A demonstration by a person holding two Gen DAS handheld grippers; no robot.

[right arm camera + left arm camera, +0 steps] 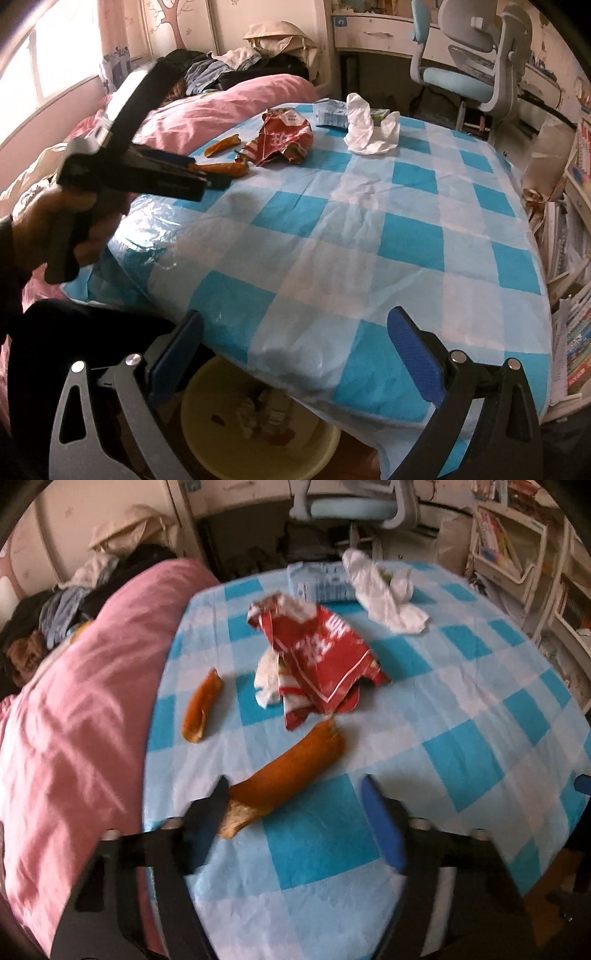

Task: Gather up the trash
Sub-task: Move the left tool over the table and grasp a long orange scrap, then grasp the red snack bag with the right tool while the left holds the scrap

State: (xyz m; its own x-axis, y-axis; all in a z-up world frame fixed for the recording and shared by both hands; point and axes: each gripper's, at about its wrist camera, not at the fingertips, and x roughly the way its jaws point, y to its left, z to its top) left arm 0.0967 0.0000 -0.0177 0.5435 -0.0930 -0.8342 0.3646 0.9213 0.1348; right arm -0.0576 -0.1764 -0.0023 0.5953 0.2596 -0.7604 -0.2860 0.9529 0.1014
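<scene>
Long orange peel (291,771) lying diagonal, near end by left gripper (295,794)

A worktop (369,229) covered in a blue-and-white checked cloth is seen. The right gripper (295,343) is held over its near edge, fingers (413,354) spread with nothing between them. Below, a yellow basin (207,443) holding scraps is seen on the floor. At the far left, the left gripper (218,175) is laid around an orange peel (225,168); whether it is pinched cannot be told. A red wrapper (284,138) and white tissue (369,127) are seen farther back.
</scene>
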